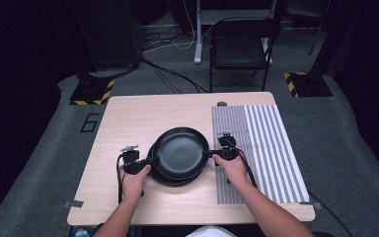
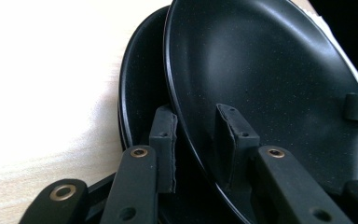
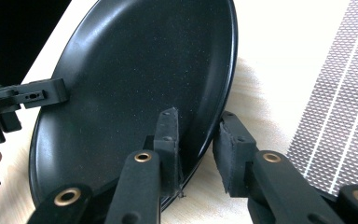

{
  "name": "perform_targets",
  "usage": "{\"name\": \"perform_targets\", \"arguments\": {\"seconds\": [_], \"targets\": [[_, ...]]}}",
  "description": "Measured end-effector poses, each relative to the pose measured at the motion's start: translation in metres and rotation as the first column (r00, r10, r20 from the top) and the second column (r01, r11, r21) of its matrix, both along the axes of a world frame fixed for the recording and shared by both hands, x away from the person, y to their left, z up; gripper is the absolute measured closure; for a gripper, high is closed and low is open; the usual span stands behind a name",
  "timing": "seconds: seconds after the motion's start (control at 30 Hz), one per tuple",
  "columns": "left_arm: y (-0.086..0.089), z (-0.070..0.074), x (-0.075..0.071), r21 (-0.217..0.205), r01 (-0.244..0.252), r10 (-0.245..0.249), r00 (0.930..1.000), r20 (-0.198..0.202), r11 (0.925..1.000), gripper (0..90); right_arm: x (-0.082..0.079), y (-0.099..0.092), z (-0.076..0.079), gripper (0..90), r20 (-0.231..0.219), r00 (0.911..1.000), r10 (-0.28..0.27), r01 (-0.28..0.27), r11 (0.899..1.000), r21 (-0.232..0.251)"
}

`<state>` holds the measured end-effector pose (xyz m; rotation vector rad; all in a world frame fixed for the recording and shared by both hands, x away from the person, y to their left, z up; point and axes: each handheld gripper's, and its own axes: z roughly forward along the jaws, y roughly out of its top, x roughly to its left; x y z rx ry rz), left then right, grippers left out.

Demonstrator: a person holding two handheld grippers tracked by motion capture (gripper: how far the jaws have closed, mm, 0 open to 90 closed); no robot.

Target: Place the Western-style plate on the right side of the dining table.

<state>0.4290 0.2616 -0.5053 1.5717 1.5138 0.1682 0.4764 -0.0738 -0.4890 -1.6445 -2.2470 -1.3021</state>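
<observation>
Two black plates lie stacked at the table's middle. The upper plate (image 1: 180, 148) sits shifted toward the far right over the lower plate (image 1: 170, 178). My left gripper (image 1: 153, 160) is shut on the upper plate's left rim, and my right gripper (image 1: 209, 154) is shut on its right rim. In the left gripper view the jaws (image 2: 198, 144) straddle the upper plate (image 2: 261, 74), one pad (image 2: 163, 140) wedged above the lower plate (image 2: 140, 93). In the right gripper view the jaws (image 3: 200, 144) pinch the plate (image 3: 135, 84), with the left gripper (image 3: 28, 95) across it.
A grey striped mat (image 1: 261, 148) covers the right part of the wooden table (image 1: 128, 123), just beside my right gripper. A black folding chair (image 1: 239, 47) stands beyond the far edge, with cables on the floor around it.
</observation>
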Motion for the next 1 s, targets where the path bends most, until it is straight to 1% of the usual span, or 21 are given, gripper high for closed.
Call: {"name": "perform_targets", "arguments": {"seconds": [0.07, 0.13, 0.17, 0.27, 0.3, 0.33, 0.4, 0.47, 0.5, 0.57, 0.6, 0.67, 0.7, 0.8, 0.87, 1.0], "targets": [[0.000, 0.002, -0.001, 0.020, 0.001, -0.001, 1.0000, -0.002, 0.9998, 69.2, -0.001, 0.001, 0.000, 71.4, -0.002, 1.0000, -0.003, 0.003, 1.000, -0.001], [0.000, 0.002, -0.001, 0.023, 0.001, -0.001, 1.0000, -0.002, 0.9997, 69.4, -0.001, 0.002, 0.000, 71.4, -0.002, 1.0000, -0.004, 0.004, 1.000, -0.004], [0.001, 0.004, -0.001, 0.032, 0.001, -0.001, 1.0000, -0.004, 0.9995, 69.4, -0.002, 0.003, 0.000, 71.4, 0.001, 1.0000, 0.000, 0.000, 1.000, -0.008], [0.002, 0.006, -0.001, 0.048, 0.002, -0.001, 1.0000, -0.004, 0.9988, 69.4, -0.002, 0.004, -0.001, 71.3, -0.010, 1.0000, 0.002, -0.002, 1.000, -0.002], [0.002, 0.006, -0.001, 0.048, 0.002, -0.001, 1.0000, -0.004, 0.9988, 69.5, -0.002, 0.004, -0.001, 71.3, -0.010, 1.0000, 0.002, -0.002, 1.000, -0.002], [0.001, 0.007, -0.002, 0.053, -0.004, 0.004, 1.0000, 0.001, 0.9986, 69.5, -0.003, 0.005, -0.002, 71.4, -0.007, 0.9999, 0.007, -0.007, 1.000, -0.001], [0.002, 0.008, -0.002, 0.064, 0.000, 0.000, 1.0000, -0.004, 0.9980, 69.5, -0.005, 0.006, -0.001, 71.4, -0.005, 1.0000, 0.006, -0.006, 1.000, -0.002], [0.001, 0.010, -0.003, 0.076, -0.001, 0.001, 1.0000, 0.001, 0.9971, 69.4, -0.007, 0.006, -0.001, 71.8, -0.009, 0.9999, 0.008, -0.008, 1.000, -0.001], [0.001, 0.010, -0.003, 0.076, -0.001, 0.001, 1.0000, 0.001, 0.9971, 69.5, -0.007, 0.006, -0.001, 72.0, -0.010, 0.9999, 0.009, -0.009, 1.000, 0.000], [0.002, 0.013, -0.004, 0.074, -0.004, 0.003, 0.9999, 0.013, 0.9973, 70.0, -0.008, 0.006, 0.000, 72.3, -0.015, 0.9998, 0.009, -0.009, 1.000, 0.007], [0.003, 0.014, -0.004, 0.084, 0.003, -0.005, 0.9997, 0.025, 0.9964, 69.9, -0.008, 0.006, 0.001, 72.4, -0.017, 0.9998, 0.005, -0.005, 1.000, 0.013], [0.003, 0.014, -0.004, 0.082, -0.002, 0.000, 0.9997, 0.026, 0.9966, 69.6, -0.009, 0.005, 0.002, 72.7, -0.022, 0.9997, 0.003, -0.003, 0.999, 0.032], [0.002, 0.016, -0.005, 0.084, -0.004, 0.002, 0.9996, 0.029, 0.9965, 69.4, -0.009, 0.004, 0.003, 72.8, -0.018, 0.9998, 0.005, -0.005, 0.999, 0.035], [0.002, 0.019, -0.005, 0.084, -0.004, 0.001, 0.9993, 0.038, 0.9964, 69.4, -0.011, 0.004, 0.006, 72.8, -0.015, 0.9999, 0.005, -0.005, 0.999, 0.036], [0.001, 0.021, -0.006, 0.085, -0.003, 0.000, 0.9990, 0.044, 0.9964, 69.3, -0.012, 0.004, 0.007, 72.7, 0.000, 1.0000, 0.004, -0.004, 0.999, 0.034], [-0.001, 0.025, -0.007, 0.096, 0.000, -0.006, 0.9983, 0.057, 0.9954, 69.2, -0.013, 0.002, 0.010, 72.7, -0.001, 1.0000, 0.002, -0.002, 0.999, 0.043]]}}
